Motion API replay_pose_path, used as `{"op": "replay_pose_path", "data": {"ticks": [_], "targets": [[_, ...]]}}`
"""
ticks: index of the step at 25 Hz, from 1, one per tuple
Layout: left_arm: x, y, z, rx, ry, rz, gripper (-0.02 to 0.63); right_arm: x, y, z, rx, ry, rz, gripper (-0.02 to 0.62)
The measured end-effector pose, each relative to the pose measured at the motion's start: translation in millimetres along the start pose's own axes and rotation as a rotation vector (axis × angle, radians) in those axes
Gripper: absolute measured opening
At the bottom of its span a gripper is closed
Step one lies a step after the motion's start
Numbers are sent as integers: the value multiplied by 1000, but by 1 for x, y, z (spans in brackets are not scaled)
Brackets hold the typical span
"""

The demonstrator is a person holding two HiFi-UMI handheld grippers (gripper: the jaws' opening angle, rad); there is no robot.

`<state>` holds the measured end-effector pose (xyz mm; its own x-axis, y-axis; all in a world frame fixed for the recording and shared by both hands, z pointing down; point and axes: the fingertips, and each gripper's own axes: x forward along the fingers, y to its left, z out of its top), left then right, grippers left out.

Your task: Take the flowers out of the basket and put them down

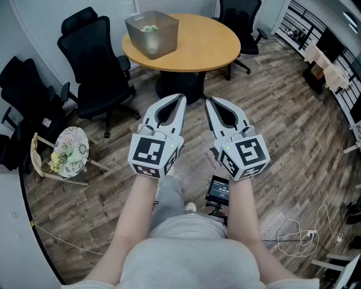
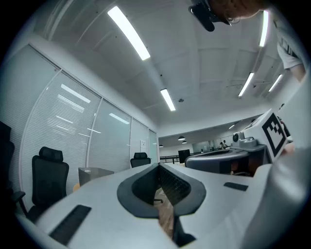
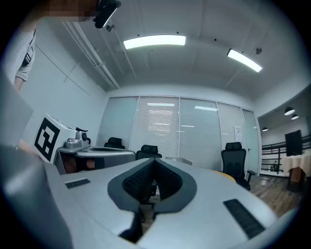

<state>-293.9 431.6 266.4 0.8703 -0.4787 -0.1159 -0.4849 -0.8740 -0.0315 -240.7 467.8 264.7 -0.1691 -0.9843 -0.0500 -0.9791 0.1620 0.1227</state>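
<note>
plank wood floor (image 1: 293,113), grey-brown, runs the whole room. glass partition with lowered blinds (image 3: 175,131) shows in the right gripper view, with long ceiling light strips (image 2: 129,31) overhead.

round wooden table (image 1: 208,39) at 12 o'clock from the person, on a dark pedestal. black office chairs (image 1: 96,62) sit at 10 to 11 o'clock, one more (image 1: 240,17) behind the table at 1 o'clock.

grey see-through basket (image 1: 163,25) stands on the table's left part, near the edge. pale flowers (image 1: 149,28) lie inside it, low in the basket.

small wooden chair (image 1: 39,161) at 9 o'clock, tipped back, carrying a lace cover (image 1: 76,141). a second bunch (image 1: 63,155) of yellow-green blooms rests on it.

left gripper (image 1: 181,97) and right gripper (image 1: 207,99) are held side by side in front of the body, about level, tips toward the table and well short of it. both claws clenched, pads meeting, nothing caught between them. each cube carries black square markers, not letters.

dark device (image 1: 218,191) with a lit screen on the floor at 6 o'clock by the person's feet; print too small to read. thin white cable (image 1: 293,228) loops at 4 o'clock.
</note>
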Motion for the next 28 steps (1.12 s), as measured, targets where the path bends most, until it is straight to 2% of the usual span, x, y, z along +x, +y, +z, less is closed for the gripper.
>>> {"op": "replay_pose_path", "data": {"ticks": [12, 17, 28], "targets": [[19, 7, 3, 0, -14, -23, 5, 15, -8, -3, 0, 5, 5, 23], [36, 16, -3, -14, -5, -33, 5, 29, -24, -8, 24, 1, -19, 23], [79, 66, -14, -20, 7, -34, 5, 93, -45, -18, 61, 4, -4, 23]]}}
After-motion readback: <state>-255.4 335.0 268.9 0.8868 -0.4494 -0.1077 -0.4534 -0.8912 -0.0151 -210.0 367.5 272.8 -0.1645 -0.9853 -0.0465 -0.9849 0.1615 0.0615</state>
